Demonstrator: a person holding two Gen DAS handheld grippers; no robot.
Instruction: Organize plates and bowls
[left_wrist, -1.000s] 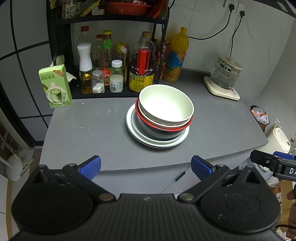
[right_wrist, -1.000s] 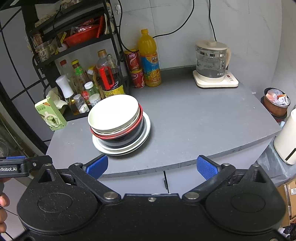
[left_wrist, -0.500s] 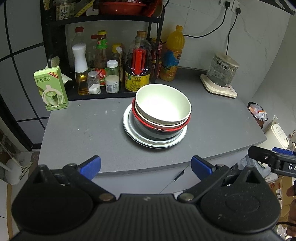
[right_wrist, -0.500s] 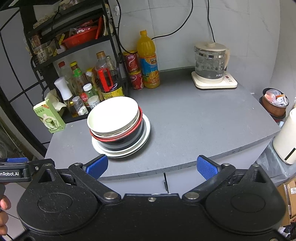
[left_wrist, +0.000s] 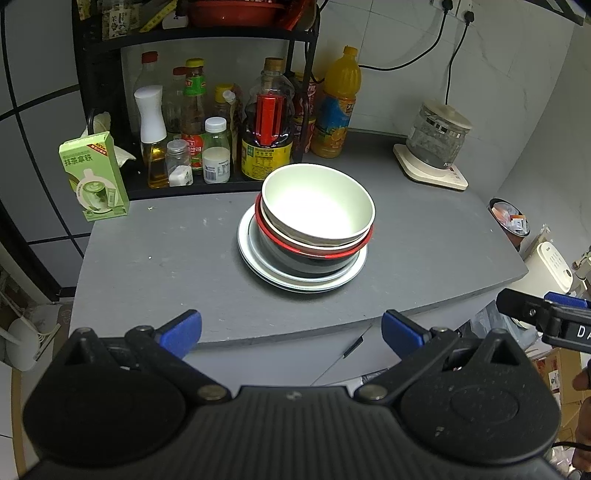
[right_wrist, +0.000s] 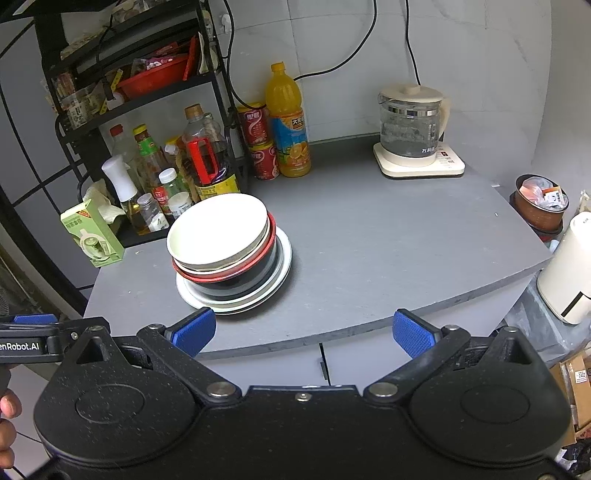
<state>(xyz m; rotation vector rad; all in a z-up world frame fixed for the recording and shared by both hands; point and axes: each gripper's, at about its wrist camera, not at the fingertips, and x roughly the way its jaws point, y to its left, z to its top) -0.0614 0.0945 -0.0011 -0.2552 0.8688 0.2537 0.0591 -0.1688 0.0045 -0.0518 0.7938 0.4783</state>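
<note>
Both the left tongs (left_wrist: 291, 330) and right tongs (right_wrist: 301, 330) hang spread apart and empty off the near edge of the grey surface (left_wrist: 166, 258). Mid-surface, the cream round bowl (left_wrist: 317, 206) tops a red-rimmed black bowl (left_wrist: 314, 258) on stacked white plates (left_wrist: 255, 258); its tilt suggests a careless lift could drag the nested bowls and topple them.

White bowl (left_wrist: 317, 206) on red-rimmed black bowl (left_wrist: 314, 258), white plate (left_wrist: 258, 266), grey counter (left_wrist: 166, 258), green carton (left_wrist: 94, 177)

Grey countertop (left_wrist: 184, 258) seen from 2 wrist cameras.
On it we see a plate (left_wrist: 255, 266) bearing stacked bowls (left_wrist: 317, 206), a green carton (left_wrist: 94, 177), an orange bottle (right_wrist: 288, 122), 2 red cans (right_wrist: 260, 142) and a kettle (right_wrist: 413, 129).
</note>
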